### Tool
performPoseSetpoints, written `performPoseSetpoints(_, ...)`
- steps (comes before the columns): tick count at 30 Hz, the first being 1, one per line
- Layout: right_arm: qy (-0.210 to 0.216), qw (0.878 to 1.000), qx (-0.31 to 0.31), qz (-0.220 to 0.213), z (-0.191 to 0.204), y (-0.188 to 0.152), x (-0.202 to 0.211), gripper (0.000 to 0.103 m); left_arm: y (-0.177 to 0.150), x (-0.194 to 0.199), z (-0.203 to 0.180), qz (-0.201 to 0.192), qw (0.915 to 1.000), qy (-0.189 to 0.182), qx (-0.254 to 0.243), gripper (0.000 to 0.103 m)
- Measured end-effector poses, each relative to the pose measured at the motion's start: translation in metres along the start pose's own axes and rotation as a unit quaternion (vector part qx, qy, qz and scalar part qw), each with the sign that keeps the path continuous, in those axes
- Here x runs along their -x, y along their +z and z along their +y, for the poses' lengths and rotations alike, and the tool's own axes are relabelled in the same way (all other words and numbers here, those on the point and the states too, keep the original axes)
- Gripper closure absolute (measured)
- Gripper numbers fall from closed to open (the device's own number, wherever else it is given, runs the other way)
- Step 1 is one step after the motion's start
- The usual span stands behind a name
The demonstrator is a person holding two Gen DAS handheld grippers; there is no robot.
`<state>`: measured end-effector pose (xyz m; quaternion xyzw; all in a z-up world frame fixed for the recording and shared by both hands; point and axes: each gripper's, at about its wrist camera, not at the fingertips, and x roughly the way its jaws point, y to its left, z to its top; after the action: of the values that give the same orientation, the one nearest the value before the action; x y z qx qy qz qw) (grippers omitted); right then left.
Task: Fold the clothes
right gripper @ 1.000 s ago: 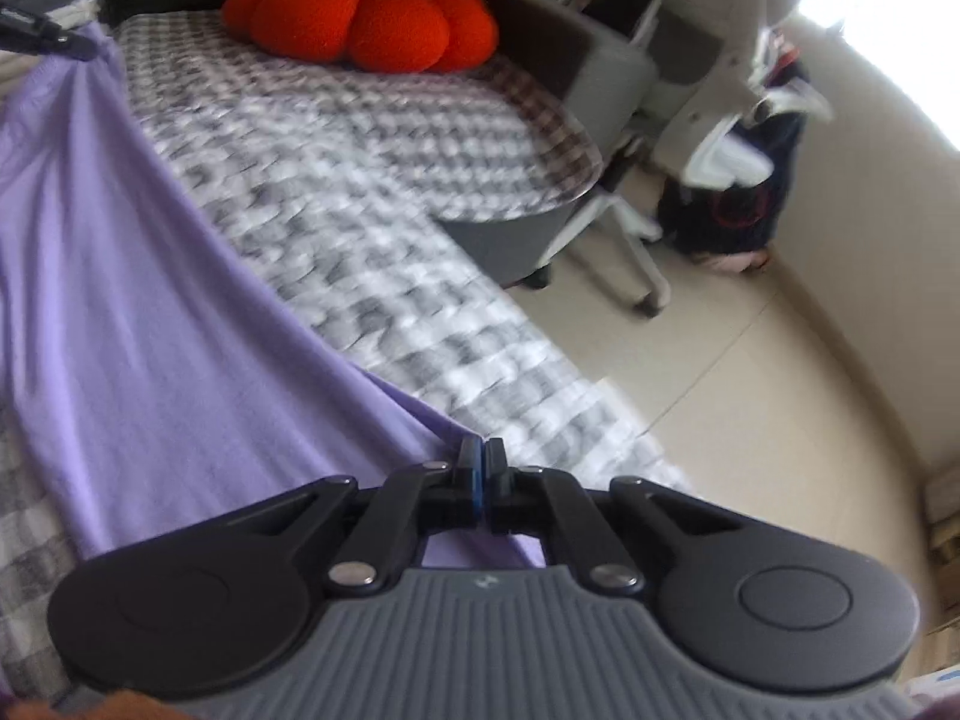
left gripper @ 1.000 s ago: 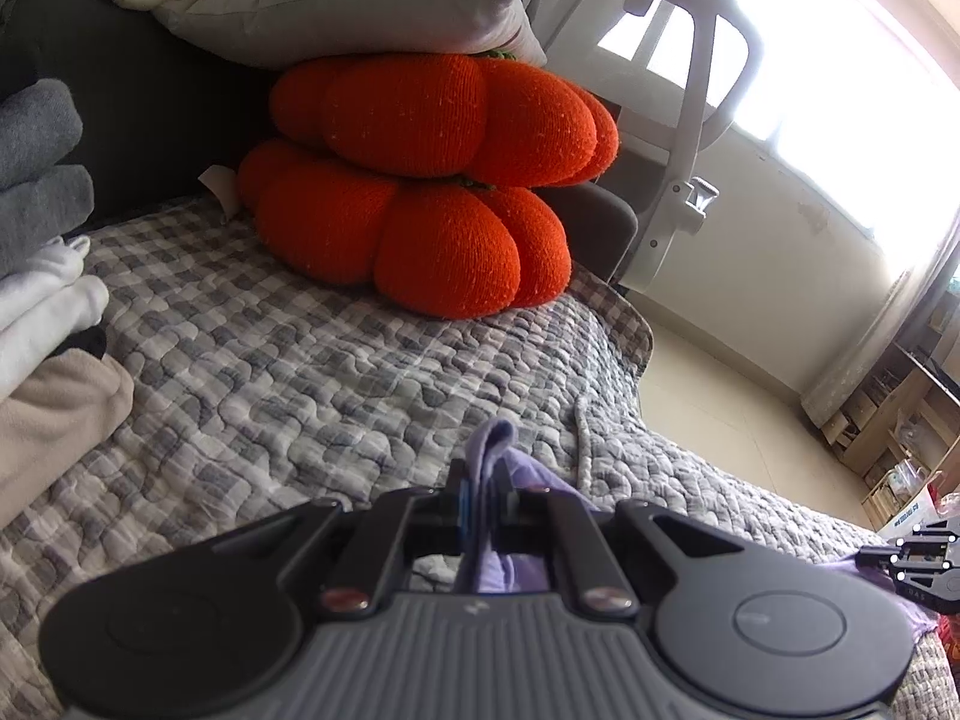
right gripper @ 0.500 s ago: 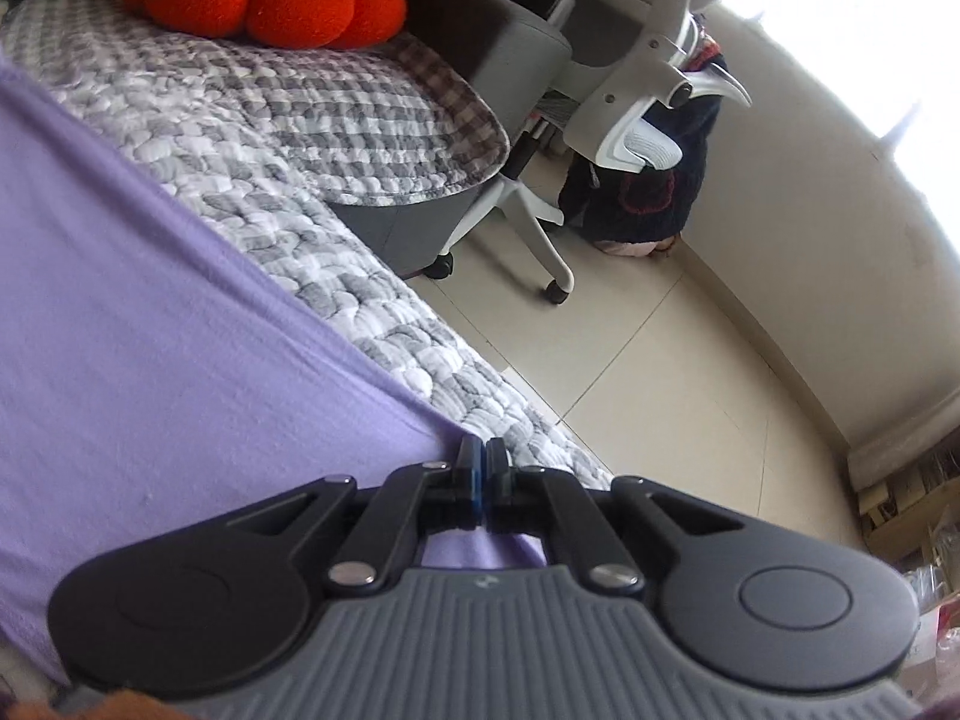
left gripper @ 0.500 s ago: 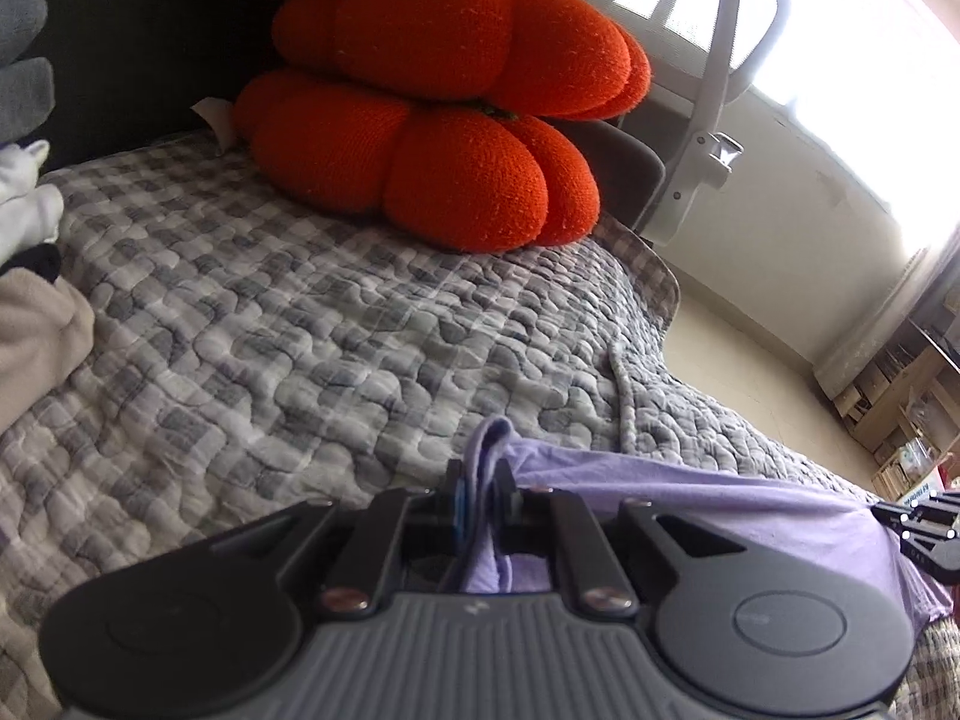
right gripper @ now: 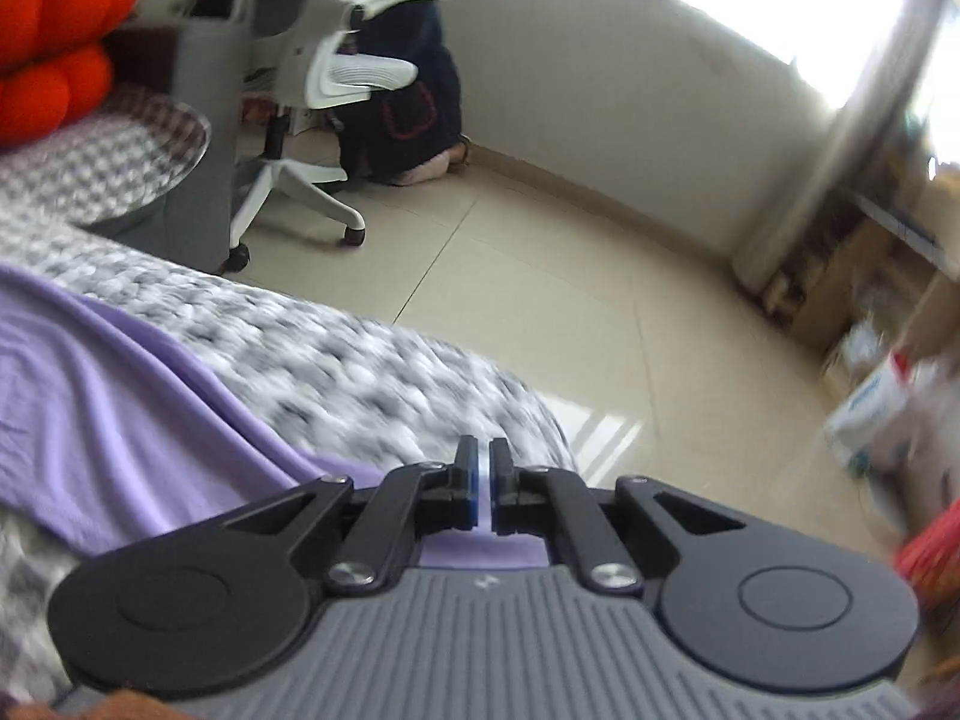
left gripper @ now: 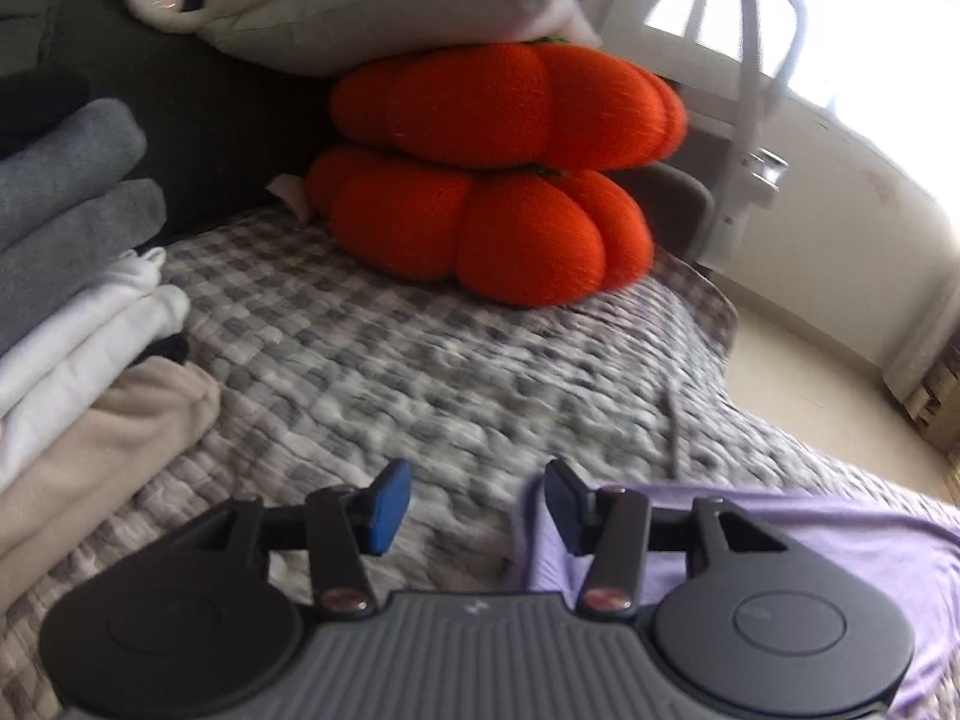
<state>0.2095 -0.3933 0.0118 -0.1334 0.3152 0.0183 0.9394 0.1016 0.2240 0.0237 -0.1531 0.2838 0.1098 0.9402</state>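
Observation:
A purple garment lies flat on the grey checked quilt. My left gripper hovers over the garment's left edge, its jaws opening. Nothing is between the blue pads, and the cloth lies under the right finger. In the right wrist view the same purple garment spreads to the left over the quilt, and a strip of it shows beneath the linkage. My right gripper sits at the bed's edge with its jaws opening to a thin slit. I see no cloth pinched in that slit.
A stack of folded clothes in grey, white and beige stands at the left. Two orange pumpkin cushions and a grey pillow fill the back. Beyond the bed are a white office chair, tiled floor and boxes.
My left jaws have opened and let go of the purple cloth. The right gripper swung right towards the bed's edge, and its pads have parted slightly.

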Motion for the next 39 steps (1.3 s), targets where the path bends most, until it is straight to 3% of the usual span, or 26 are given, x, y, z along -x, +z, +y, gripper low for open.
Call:
performPoseSetpoints(4,0.019,1.0,-0.011,0.004,-0.016,-0.015,0.011,0.091,-0.013,0.006,-0.038,0.026,0.9985,-0.035,-0.032,0.046)
performPoseSetpoints(8,0.028,0.999,0.017,0.014,-0.012,-0.011,0.01,0.087,-0.028,0.011,-0.081,0.038,0.9955,-0.059,-0.064,0.041)
performPoseSetpoints(10,0.033,0.999,0.013,0.007,-0.015,-0.008,0.009,0.053,-0.034,0.01,-0.095,0.051,0.9933,-0.076,-0.07,0.039)
performPoseSetpoints(11,0.036,0.999,0.01,0.004,-0.016,-0.006,0.007,0.049,-0.038,0.007,-0.102,0.058,0.9927,-0.078,-0.072,0.039)
performPoseSetpoints(16,0.071,0.996,-0.044,0.031,-0.027,0.002,-0.024,0.048,-0.053,-0.003,-0.123,0.061,0.9939,-0.046,-0.079,0.035)
performPoseSetpoints(17,0.083,0.994,-0.065,0.038,-0.031,0.001,-0.031,0.048,-0.055,-0.002,-0.125,0.058,0.994,-0.042,-0.083,0.033)
performPoseSetpoints(18,0.097,0.991,-0.089,0.033,-0.035,-0.001,-0.034,0.061,-0.057,-0.001,-0.128,0.055,0.994,-0.037,-0.087,0.033)
performPoseSetpoints(19,0.116,0.988,-0.099,0.025,-0.036,-0.001,-0.033,0.096,-0.059,0.0,-0.13,0.053,0.9939,-0.032,-0.091,0.033)
performPoseSetpoints(20,0.111,0.99,-0.082,0.014,-0.031,0.0,-0.03,0.101,-0.06,-0.001,-0.131,0.051,0.9937,-0.029,-0.096,0.033)
performPoseSetpoints(22,0.095,0.995,-0.044,-0.006,-0.019,0.0,-0.025,0.102,-0.061,0.001,-0.132,0.048,0.9935,-0.025,-0.1,0.033)
performPoseSetpoints(27,0.051,0.996,-0.062,-0.045,-0.027,0.012,-0.023,0.102,-0.059,0.002,-0.134,0.051,0.9948,-0.016,-0.087,0.034)
performPoseSetpoints(33,0.013,0.999,-0.026,-0.026,-0.033,0.024,-0.043,0.102,-0.063,0.004,-0.137,0.043,0.9953,-0.008,-0.086,0.035)
performPoseSetpoints(39,-0.035,0.999,-0.008,0.014,-0.028,0.012,-0.064,0.103,-0.065,0.004,-0.136,0.035,0.9975,-0.001,-0.061,0.034)
